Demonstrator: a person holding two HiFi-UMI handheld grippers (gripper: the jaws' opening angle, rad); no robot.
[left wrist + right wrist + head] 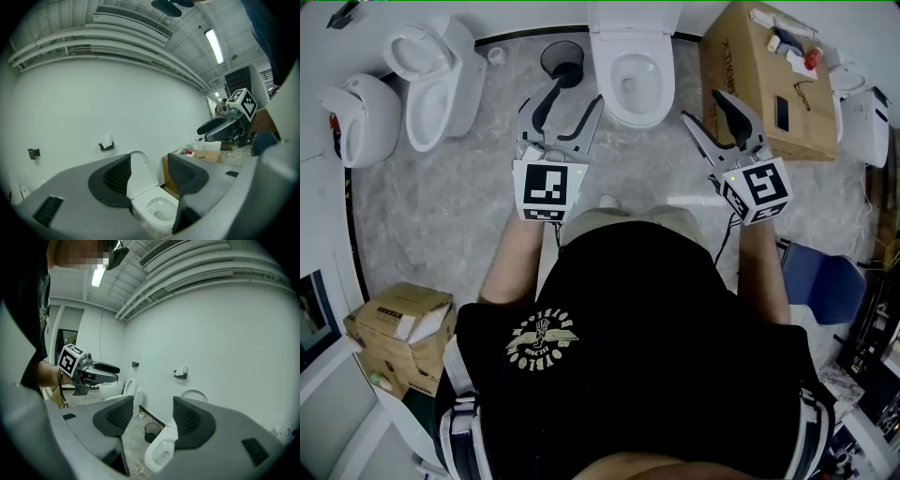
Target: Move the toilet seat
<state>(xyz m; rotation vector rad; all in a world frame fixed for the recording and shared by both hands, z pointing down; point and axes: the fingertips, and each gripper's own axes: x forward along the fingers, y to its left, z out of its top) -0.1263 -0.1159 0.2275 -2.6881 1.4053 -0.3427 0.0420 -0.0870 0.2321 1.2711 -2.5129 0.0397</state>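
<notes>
A white toilet [634, 75] stands against the far wall straight ahead, its seat ring down on the bowl and its lid [138, 171] raised against the back. My left gripper [562, 106] hovers open, short of the bowl's left front. The right gripper [709, 108] hangs open at the bowl's right, just as empty. In the left gripper view the toilet bowl [157, 208] shows between the parted jaws of the left gripper [149, 178]. In the right gripper view the toilet [161, 452] sits low between the spread jaws of the right gripper [152, 418].
A black bin [562, 58] stands left of the toilet. Two more white toilets [433, 82] stand at far left. A large cardboard box [773, 84] with small items sits to the right. Cardboard boxes [398, 323] lie at lower left, a blue seat [820, 281] at right.
</notes>
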